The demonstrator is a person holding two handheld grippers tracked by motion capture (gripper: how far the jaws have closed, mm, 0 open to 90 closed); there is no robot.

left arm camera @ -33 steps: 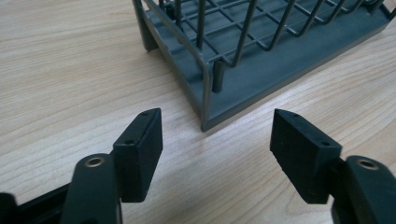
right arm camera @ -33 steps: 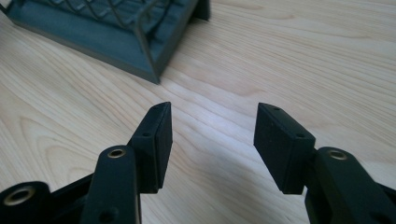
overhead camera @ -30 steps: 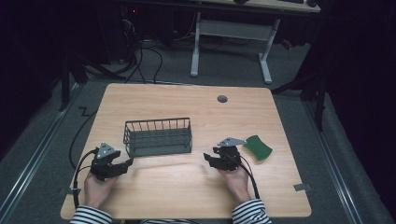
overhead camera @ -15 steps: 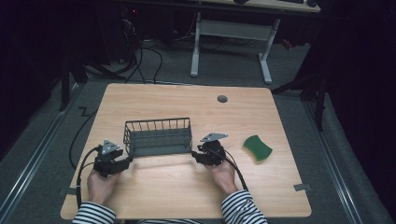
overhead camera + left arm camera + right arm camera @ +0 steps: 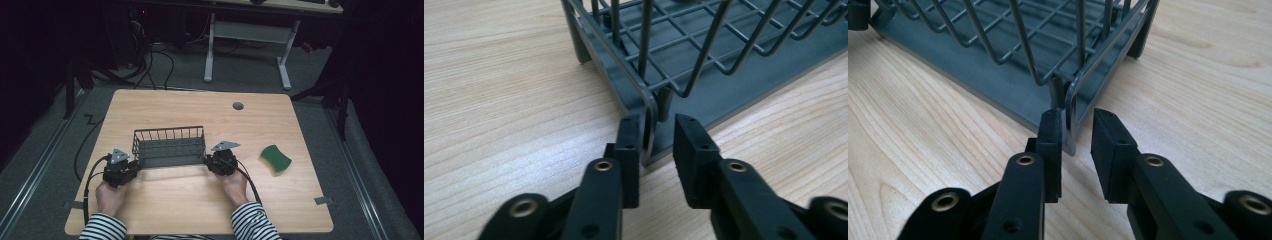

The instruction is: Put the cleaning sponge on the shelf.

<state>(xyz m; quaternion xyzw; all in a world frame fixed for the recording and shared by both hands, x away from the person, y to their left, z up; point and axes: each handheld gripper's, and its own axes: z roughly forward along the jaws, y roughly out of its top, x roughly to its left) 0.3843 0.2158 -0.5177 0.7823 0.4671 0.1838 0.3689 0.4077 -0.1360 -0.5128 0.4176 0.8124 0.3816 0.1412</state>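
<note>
A dark grey wire basket [image 5: 169, 146] on a flat base stands in the middle of the wooden table [image 5: 200, 205]. My left gripper [image 5: 120, 170] sits at its near left corner. In the left gripper view the gripper [image 5: 656, 125] is open, and its jaws straddle that corner of the basket [image 5: 744, 75]. My right gripper [image 5: 222, 162] is at the near right corner. The right gripper view shows this gripper [image 5: 1078, 120] open too, with the corner wire of the basket [image 5: 973, 65] between its jaws. The basket looks empty.
A green sponge [image 5: 275, 158] lies on the table to the right of my right gripper. A round cable hole [image 5: 238, 106] sits near the far edge. Cables trail from both grippers toward the near edge. A white desk frame [image 5: 247, 37] stands beyond the table.
My right gripper has moved left, away from the green sponge, to the basket's near right corner. My left gripper edged slightly closer to the near left corner.
</note>
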